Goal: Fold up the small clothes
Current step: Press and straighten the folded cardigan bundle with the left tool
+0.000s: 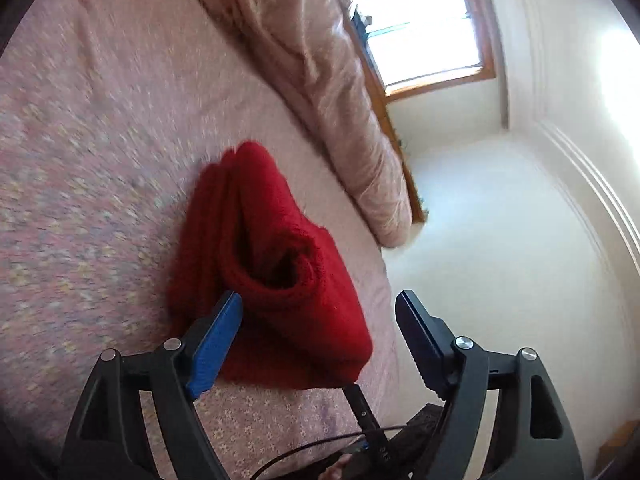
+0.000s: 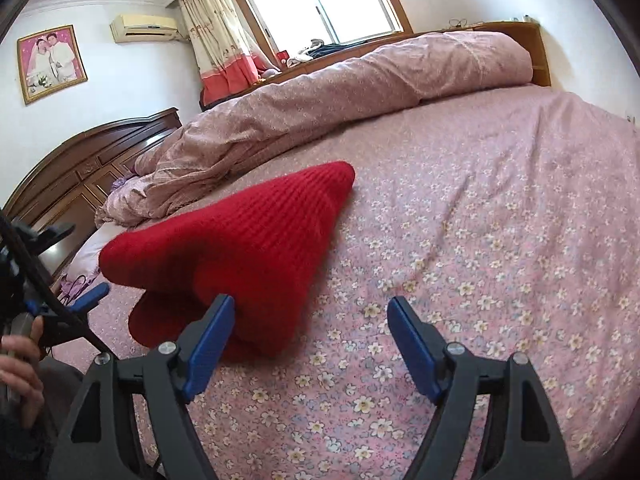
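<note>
A red knitted garment [image 1: 272,264] lies folded into a thick bundle on the pink floral bedsheet [image 1: 100,160]. My left gripper [image 1: 320,308] is open, its jaws spread just in front of the bundle's near rolled edge, holding nothing. In the right wrist view the same red garment [image 2: 240,248] lies left of centre. My right gripper [image 2: 312,312] is open and empty, its left finger [image 2: 212,340] at the garment's near edge, the right one over bare sheet. The left gripper [image 2: 90,298] shows at the far left of that view.
A rumpled pink duvet [image 2: 340,96] lies along the far side of the bed. A dark wooden headboard [image 2: 80,160] stands at the left. A window [image 2: 320,0] with a curtain, an air conditioner and a framed photo are on the walls.
</note>
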Available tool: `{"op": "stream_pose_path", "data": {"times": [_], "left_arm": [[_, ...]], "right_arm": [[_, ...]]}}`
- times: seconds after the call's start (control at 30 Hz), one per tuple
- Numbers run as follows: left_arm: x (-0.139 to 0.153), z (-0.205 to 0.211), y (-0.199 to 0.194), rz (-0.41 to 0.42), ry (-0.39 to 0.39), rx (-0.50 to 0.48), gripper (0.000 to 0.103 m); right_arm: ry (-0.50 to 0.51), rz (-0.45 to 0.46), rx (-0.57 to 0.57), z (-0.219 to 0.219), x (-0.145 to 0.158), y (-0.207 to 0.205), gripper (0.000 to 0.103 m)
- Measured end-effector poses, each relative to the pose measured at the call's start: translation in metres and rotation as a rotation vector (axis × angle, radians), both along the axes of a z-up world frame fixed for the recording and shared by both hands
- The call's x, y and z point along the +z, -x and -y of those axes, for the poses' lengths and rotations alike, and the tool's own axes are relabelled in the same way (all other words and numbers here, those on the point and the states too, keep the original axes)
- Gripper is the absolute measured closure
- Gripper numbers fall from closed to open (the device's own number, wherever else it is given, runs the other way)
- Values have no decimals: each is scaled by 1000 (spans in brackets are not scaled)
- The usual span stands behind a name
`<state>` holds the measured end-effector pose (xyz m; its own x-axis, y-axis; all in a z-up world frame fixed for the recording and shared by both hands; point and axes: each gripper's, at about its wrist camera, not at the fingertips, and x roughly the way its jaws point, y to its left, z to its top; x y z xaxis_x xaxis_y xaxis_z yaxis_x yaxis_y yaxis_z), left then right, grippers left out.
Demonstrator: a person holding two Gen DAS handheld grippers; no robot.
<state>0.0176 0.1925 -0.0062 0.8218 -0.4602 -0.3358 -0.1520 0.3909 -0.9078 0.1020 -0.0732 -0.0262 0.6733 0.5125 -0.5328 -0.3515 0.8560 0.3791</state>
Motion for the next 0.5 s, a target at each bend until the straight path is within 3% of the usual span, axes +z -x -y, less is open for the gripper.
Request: {"op": "stream_pose_path", "data": {"times": [0.13, 0.3, 0.33, 0.37, 0.4, 0.5], "left_arm": [[-3, 10, -29, -78, -72, -34, 30], [-6, 18, -56, -105, -98, -39, 33], [-6, 19, -58, -99, -99, -34, 49], [-3, 20, -61, -99, -125, -30, 75], [0, 22, -63, -102, -159, -30, 83], [16, 33, -66, -68, -252, -69, 84]], "right_arm": [[51, 38, 48, -17, 4, 10, 20], [192, 89, 55, -43, -2, 20, 20], [204, 90, 49, -46, -3, 18, 20], [207, 92, 40, -49, -4, 16, 20], [202, 95, 36, -52, -5, 14, 20], [198, 111, 23, -60, -3, 7, 20]]}}
